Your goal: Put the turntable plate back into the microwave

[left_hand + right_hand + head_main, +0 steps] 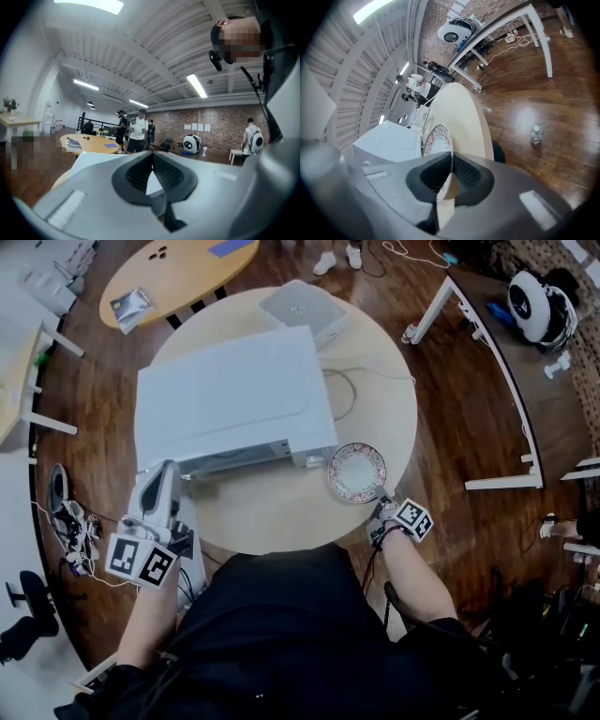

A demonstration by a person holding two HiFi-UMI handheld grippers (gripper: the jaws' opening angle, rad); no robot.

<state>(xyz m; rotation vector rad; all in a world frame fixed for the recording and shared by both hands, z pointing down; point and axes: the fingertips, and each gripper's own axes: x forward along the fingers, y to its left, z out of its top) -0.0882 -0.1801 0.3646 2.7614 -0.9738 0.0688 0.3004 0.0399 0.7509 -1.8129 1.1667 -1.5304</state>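
The turntable plate [356,472], white with a red patterned rim, lies on the round pale table [281,517] just right of the white microwave [230,399]. My right gripper [381,502] reaches in from the near side and is shut on the plate's near rim. In the right gripper view the plate [437,136] runs edge-on into the right gripper [450,161], with both pads pressed on its rim. My left gripper [167,474] hovers at the microwave's front left corner. The left gripper [151,158] is shut and holds nothing; the microwave's top [91,160] shows beyond it.
A flat white box [302,307] sits behind the microwave, with a cable [349,390] on the table beside it. A second round wooden table [178,268] stands further back and a white desk frame [487,352] to the right. Shoes [70,517] and a bottle [536,133] lie on the floor.
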